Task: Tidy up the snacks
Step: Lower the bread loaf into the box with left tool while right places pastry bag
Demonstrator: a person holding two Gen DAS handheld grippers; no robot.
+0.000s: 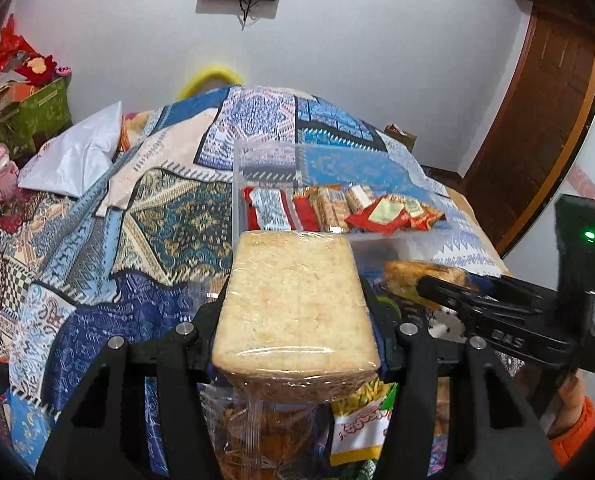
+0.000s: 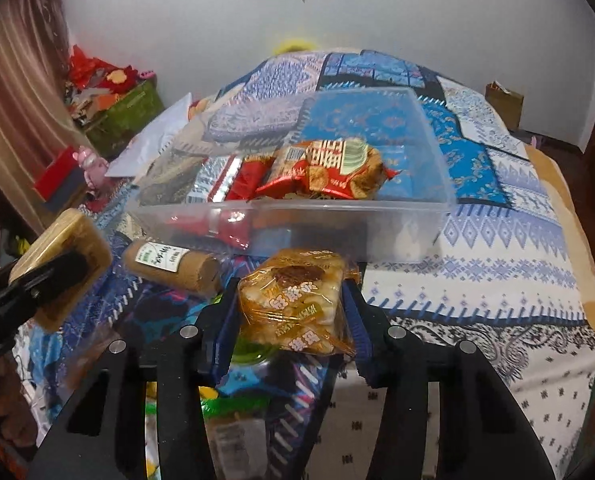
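While your left gripper (image 1: pixel 295 300) clamps the wrapped cracker block (image 1: pixel 293 304), your right gripper (image 2: pixel 293 308) pinches an orange snack packet (image 2: pixel 293 300) before the clear bin (image 2: pixel 337 236).

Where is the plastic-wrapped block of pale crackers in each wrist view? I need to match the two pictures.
Left wrist view: the cracker block fills the lower centre, clamped between the left gripper fingers.
Right wrist view: the same block sits at the left edge, held in the other gripper coming in from the left.
Shared landmark: the clear plastic bin of red snack packets, just beyond both grippers.
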